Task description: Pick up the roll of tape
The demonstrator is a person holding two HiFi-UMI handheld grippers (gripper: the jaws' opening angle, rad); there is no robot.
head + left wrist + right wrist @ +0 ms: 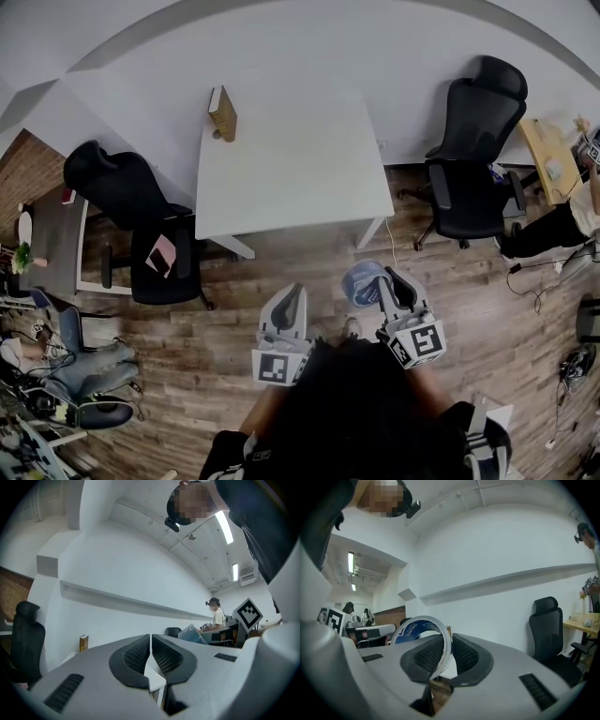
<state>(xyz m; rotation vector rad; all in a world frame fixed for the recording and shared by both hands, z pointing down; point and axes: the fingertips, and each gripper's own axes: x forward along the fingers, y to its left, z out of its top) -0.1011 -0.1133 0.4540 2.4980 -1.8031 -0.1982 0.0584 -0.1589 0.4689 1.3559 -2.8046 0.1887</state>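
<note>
Standing on the wood-plank floor (234,309), you hold both grippers level in front of you, just short of the white table (309,187). Your right gripper (447,649) is clamped on the roll of tape (412,629). Its pads pinch the band of the ring from inside and outside. The roll, printed blue within, stands on edge and sticks out to the left of the jaws in the right gripper view. From your head view the roll is off the table, in the air above the floor, near the table's front right leg. Your left gripper (151,644) has its jaws pressed together with nothing between them. A book (223,113) stands at the table's far left corner. One black office chair (473,155) stands right of the table. Another (127,202) stands to its left, a pink thing (161,255) on its seat. A white wall (309,47) with a long ledge runs behind the table. At the far right a person (562,225) is at a wooden desk (548,159).
</note>
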